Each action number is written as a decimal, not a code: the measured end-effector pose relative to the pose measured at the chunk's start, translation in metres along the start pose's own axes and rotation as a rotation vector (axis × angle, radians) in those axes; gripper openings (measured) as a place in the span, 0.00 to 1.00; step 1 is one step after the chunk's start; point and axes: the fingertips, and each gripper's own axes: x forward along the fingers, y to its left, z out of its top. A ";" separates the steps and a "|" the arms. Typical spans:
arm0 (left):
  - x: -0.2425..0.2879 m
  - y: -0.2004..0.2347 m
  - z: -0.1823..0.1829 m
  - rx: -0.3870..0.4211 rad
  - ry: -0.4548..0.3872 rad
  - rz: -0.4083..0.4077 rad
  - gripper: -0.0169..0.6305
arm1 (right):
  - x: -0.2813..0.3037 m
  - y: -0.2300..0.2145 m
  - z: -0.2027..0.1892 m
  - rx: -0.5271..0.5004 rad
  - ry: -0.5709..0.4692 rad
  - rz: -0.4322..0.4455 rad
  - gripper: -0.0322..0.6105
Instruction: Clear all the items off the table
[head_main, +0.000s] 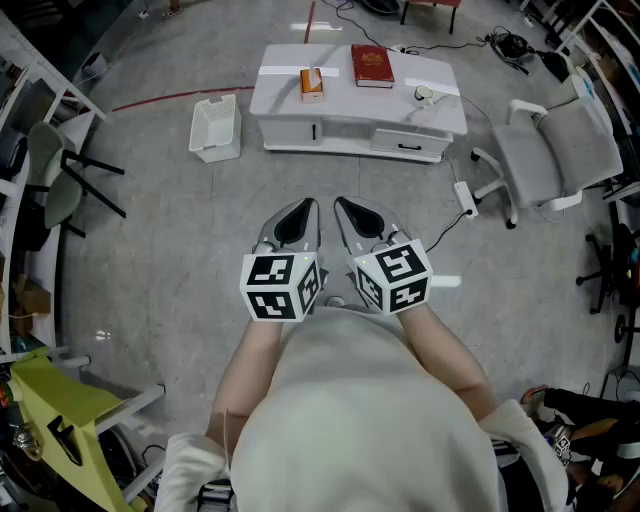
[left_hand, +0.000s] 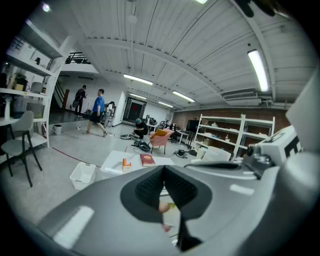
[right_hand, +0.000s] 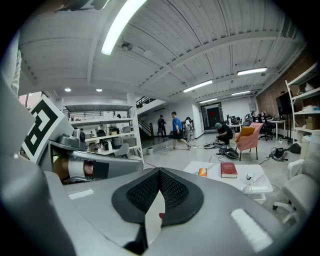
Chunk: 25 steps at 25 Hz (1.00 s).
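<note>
Left gripper (left_hand: 163, 170), right gripper (right_hand: 159, 172) closed (gripper views alone show people (right_hand: 176, 131)).

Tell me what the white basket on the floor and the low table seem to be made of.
The basket looks like white moulded plastic: thin walls pierced by a regular grid of holes. The low table seems to be white painted or laminated board, smooth and faintly shiny, with flat drawer fronts; that is a guess.

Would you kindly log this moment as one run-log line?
task: not started | left claw: shut, empty | right claw: shut, empty | low white table: orange box, red book, small white cup
</note>
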 end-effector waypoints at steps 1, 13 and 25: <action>0.002 -0.001 0.001 0.003 -0.001 0.000 0.04 | 0.000 -0.002 0.001 0.003 -0.001 0.000 0.05; 0.012 -0.006 0.005 0.010 0.004 -0.014 0.04 | -0.002 -0.013 0.011 0.033 -0.057 0.006 0.05; 0.018 -0.011 0.004 -0.006 0.009 -0.023 0.04 | -0.004 -0.021 0.011 0.014 -0.069 0.015 0.05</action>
